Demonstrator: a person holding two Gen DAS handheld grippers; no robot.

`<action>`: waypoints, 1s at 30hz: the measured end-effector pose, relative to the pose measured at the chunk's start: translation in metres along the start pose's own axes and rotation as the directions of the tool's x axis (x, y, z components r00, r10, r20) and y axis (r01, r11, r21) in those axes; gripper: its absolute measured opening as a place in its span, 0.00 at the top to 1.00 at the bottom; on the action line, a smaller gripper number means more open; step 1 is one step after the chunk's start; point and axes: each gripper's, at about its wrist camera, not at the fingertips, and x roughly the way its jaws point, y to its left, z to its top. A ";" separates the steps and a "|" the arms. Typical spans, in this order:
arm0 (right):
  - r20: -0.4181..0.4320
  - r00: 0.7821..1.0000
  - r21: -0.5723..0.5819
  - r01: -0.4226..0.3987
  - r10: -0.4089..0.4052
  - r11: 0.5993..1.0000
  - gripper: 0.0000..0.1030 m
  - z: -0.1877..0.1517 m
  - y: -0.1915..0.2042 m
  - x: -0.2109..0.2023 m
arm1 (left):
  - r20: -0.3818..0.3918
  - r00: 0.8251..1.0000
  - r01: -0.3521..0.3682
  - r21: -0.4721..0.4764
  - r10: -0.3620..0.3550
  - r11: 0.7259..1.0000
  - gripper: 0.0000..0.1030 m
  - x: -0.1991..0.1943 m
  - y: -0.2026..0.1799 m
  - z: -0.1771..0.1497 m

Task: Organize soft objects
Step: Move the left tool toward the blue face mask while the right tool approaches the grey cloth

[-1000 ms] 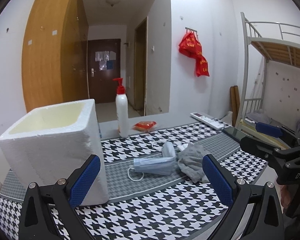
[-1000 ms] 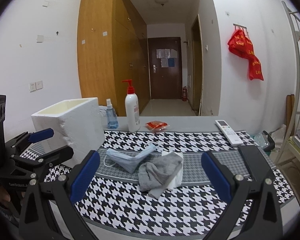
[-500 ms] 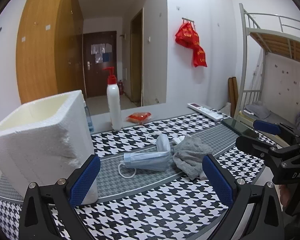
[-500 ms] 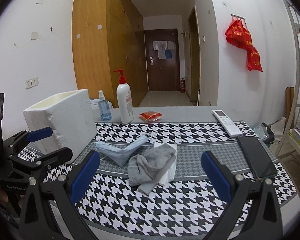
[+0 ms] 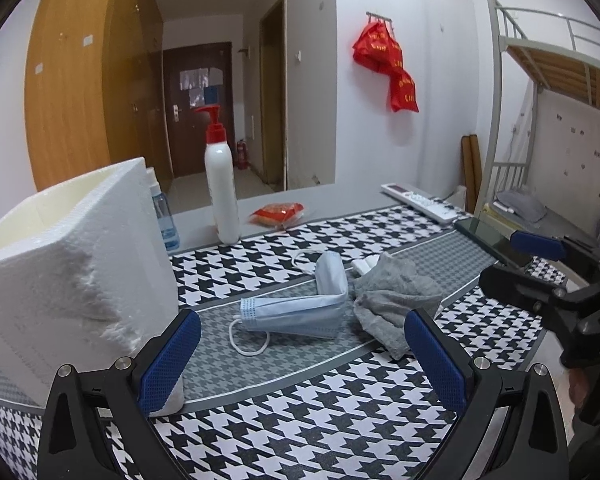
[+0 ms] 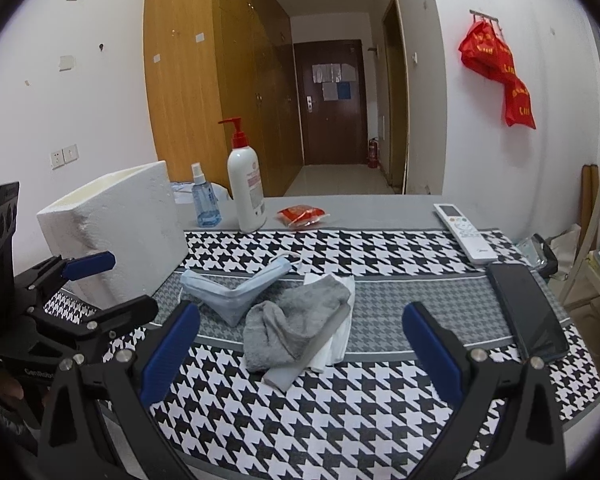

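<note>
Grey sock (image 6: 296,320) beside blue face mask (image 5: 300,308) on table (image 6: 340,412); left claw (image 5: 300,364), right claw (image 6: 300,356) both spread, empty.

I saw a black-and-white houndstooth cloth (image 6: 380,248) with grey bands, a pale blue mask (image 6: 236,292), a grey sock (image 6: 296,320), a white foam box (image 6: 120,224), and a white bottle (image 6: 246,188) with a red pump.
</note>
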 end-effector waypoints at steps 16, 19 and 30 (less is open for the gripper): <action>-0.078 0.997 -0.042 -0.031 0.028 0.999 0.01 0.000 -0.004 0.026 | -0.075 0.997 -0.029 -0.009 0.029 1.000 0.01 0.026 0.003 0.005; -0.086 0.996 -0.038 -0.039 0.036 0.999 0.01 0.000 -0.007 0.028 | -0.096 0.995 -0.029 -0.016 0.027 0.999 0.01 0.031 0.004 0.005; -0.126 0.990 -0.026 -0.070 0.067 0.997 0.01 0.002 -0.013 0.041 | -0.138 0.990 -0.027 -0.039 0.022 0.999 0.01 0.045 0.002 0.007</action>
